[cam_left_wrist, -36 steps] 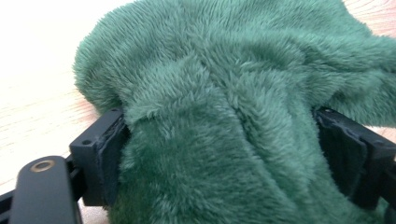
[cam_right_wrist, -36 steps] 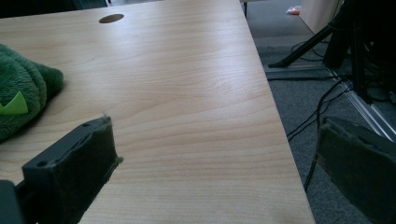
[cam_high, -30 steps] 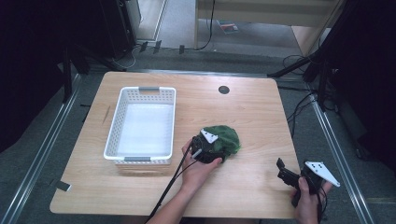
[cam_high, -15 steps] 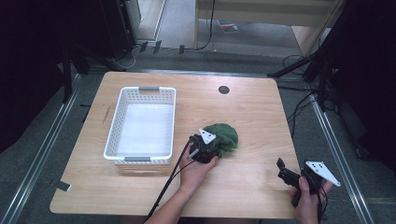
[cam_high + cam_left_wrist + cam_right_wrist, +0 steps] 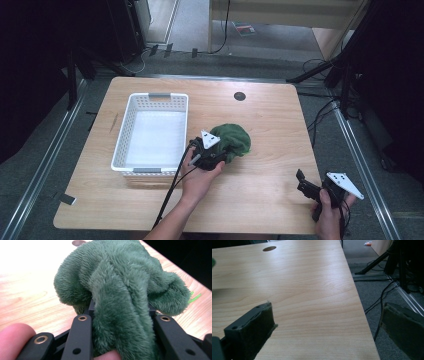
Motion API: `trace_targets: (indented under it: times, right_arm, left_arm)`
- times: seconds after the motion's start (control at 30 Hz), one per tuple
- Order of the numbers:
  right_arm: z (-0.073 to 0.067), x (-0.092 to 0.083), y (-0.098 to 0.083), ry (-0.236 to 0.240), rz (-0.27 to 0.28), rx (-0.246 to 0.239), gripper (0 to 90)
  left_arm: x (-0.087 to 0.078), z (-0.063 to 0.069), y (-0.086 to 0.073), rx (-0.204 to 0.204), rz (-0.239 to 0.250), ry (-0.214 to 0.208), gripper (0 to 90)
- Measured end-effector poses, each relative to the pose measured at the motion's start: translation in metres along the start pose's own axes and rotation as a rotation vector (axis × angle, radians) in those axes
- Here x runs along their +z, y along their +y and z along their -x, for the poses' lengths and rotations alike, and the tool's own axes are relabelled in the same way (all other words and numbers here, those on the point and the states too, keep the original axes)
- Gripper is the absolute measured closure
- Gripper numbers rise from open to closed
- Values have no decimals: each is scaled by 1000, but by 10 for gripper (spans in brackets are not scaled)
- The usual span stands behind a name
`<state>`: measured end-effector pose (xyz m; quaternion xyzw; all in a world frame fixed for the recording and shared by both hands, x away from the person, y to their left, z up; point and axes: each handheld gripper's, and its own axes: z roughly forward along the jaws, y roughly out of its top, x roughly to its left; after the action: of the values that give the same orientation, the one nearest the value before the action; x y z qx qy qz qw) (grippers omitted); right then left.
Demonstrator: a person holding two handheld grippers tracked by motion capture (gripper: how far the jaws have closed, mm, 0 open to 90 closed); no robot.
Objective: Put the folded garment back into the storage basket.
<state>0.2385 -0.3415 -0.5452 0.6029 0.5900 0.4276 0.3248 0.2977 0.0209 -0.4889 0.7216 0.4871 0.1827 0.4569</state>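
Landmark: white perforated basket (image 5: 150, 131), empty, standing on the left half of the wooden surface (image 5: 260, 200).

Just right of the basket's near right corner: left gripper (image 5: 216, 152), its jaws pinched on a fold of the green plush cloth (image 5: 234, 140). In the left gripper view the fleece (image 5: 120, 297) bulges up between the two black jaws and hangs over them; the rest of the bundle looks to be still touching the surface. The jaws have just been closing, with the cloth between them.

Well right of the basket, at the near right corner of the surface: right gripper (image 5: 306, 183), jaws wide, nothing between them. The right gripper view shows its foam-lined fingers (image 5: 254, 327) spread over bare wood.

Step in hand, as judged: grasp made, lift starting. Next move would call for raising the cloth clear of the basket's right wall, carrying it left over the basket, then releasing. Loose folds may drag on the rim.

Against the earlier frames: the left gripper sits slightly higher and the cloth is bunched tighter toward it. Basket and right gripper unchanged.
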Motion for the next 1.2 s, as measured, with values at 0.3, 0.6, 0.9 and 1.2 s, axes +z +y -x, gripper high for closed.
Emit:
trace_targets:
  times: [0.3,0.6,0.9,1.2]
  right_arm:
    - [0,0,0,-2,0,-3,0]
    - [0,0,0,-3,-1,-7,0]
    - [0,0,0,-5,-1,-10,0]
    - [0,0,0,-7,-3,-5,0]
  left_arm:
    - [-24,-10,14,-24,54,-28,653]
    - [-41,-23,23,-35,88,-19,654]
    - [-60,-41,33,-35,111,-4,654]
    - [-84,-65,44,-58,148,21,653]
